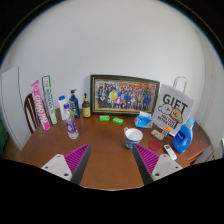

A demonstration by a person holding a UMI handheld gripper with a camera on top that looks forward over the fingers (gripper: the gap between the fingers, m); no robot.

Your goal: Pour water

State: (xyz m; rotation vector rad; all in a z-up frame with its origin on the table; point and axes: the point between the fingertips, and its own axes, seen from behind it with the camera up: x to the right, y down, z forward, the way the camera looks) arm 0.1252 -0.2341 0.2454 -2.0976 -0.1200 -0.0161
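Your gripper (111, 163) is wide open and empty; the upright bottle (72, 127) stands far-left of the fingers, the cup (133, 137) just right of centre.

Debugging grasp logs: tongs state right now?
Tongs: open, holding nothing; bare brown wooden table between the fingers, small white cup ahead.
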